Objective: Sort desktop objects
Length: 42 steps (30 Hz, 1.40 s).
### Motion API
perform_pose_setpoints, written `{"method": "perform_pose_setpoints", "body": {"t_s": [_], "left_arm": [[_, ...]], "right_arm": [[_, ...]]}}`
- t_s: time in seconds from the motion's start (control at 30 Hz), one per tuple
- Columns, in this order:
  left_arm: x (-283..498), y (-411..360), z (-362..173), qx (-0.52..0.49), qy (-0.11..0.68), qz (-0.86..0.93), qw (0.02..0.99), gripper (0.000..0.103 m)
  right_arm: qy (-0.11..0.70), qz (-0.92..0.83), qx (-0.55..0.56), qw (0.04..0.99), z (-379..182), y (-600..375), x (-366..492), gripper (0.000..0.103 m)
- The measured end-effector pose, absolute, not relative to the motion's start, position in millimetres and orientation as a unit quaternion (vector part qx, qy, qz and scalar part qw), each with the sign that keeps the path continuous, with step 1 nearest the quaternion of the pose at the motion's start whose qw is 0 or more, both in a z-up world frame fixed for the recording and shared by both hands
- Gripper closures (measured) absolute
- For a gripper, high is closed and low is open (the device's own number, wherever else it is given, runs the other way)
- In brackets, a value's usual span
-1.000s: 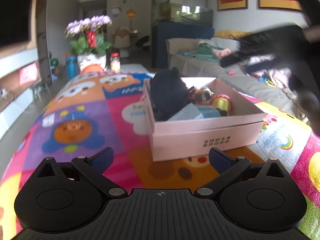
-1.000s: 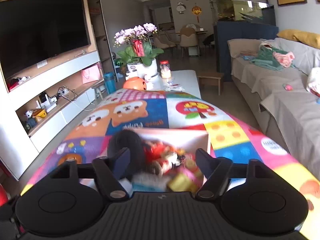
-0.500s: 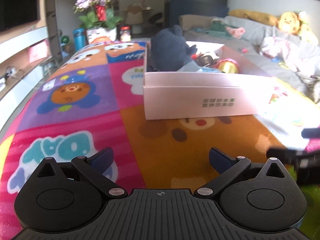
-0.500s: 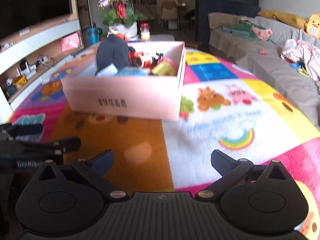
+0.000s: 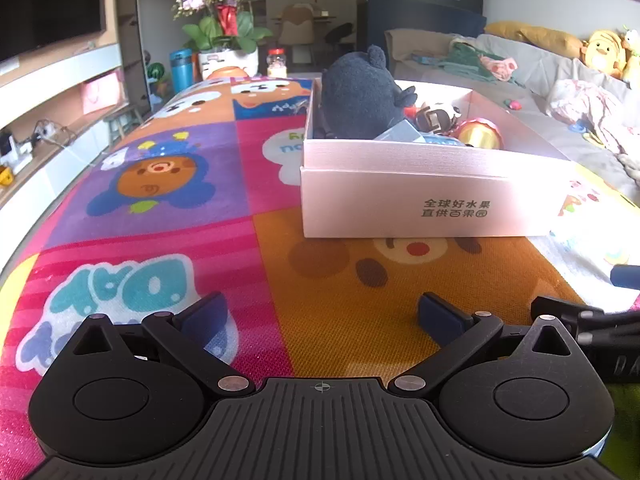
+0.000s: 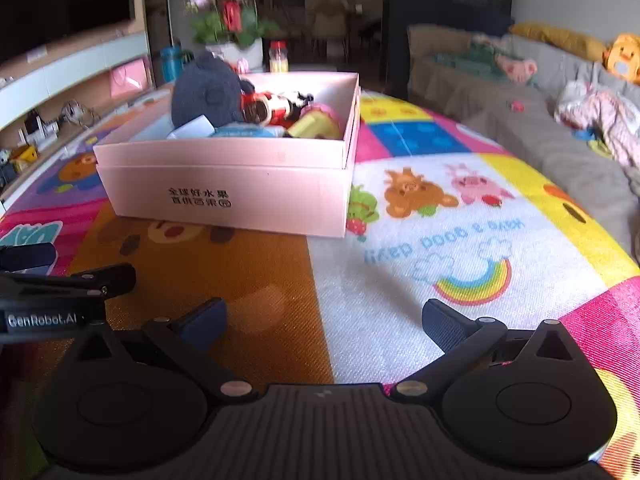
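Pink cardboard box (image 5: 420, 196) sits on the worktop (image 5: 160, 240), which is covered by a bright cartoon-patterned mat. Box is open-topped, printed with dark characters on its near wall.

Inside the box: dark blue plush toy (image 5: 360, 96) at the left end, standing taller than the rim; a red-and-gold round toy (image 5: 480, 134) toward the right; a small red, black and white figure (image 6: 276, 106) between them; a pale blue card or packet (image 6: 240, 132) low against the near wall. Contents are crowded and touching; finer detail too small to tell.

Left hand-held gripper (image 5: 322, 316): jaws spread wide, nothing between them, hovering over the orange panel of the mat, short of the box.

Right hand-held gripper (image 6: 324, 320): jaws have just been opening and now stand fully apart, empty, over the orange-white seam of the mat, box ahead and to the left.

The two hand-held grippers sit side by side, near each other, each visible at the edge of the other's view.

Background: potted orchid (image 5: 224, 12), sofa (image 5: 540, 80) with clothes and plush toys.
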<state>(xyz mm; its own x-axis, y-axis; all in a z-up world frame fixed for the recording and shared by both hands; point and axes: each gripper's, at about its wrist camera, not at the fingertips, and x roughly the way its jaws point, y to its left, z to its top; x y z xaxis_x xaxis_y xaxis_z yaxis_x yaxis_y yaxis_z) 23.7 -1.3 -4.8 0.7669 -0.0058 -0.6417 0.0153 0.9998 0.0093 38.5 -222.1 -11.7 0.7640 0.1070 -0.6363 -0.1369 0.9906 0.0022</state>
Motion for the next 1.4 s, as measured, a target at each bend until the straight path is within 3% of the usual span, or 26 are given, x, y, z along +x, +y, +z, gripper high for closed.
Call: {"method": "perform_pose_setpoints", "body": {"t_s": [1.4], "left_arm": [[23.4, -0.7, -4.4, 0.007, 0.342, -0.006, 0.94, 0.0]], "right_arm": [[0.34, 0.065, -0.018, 0.938, -9.9, -222.3, 40.2, 0.0]]}}
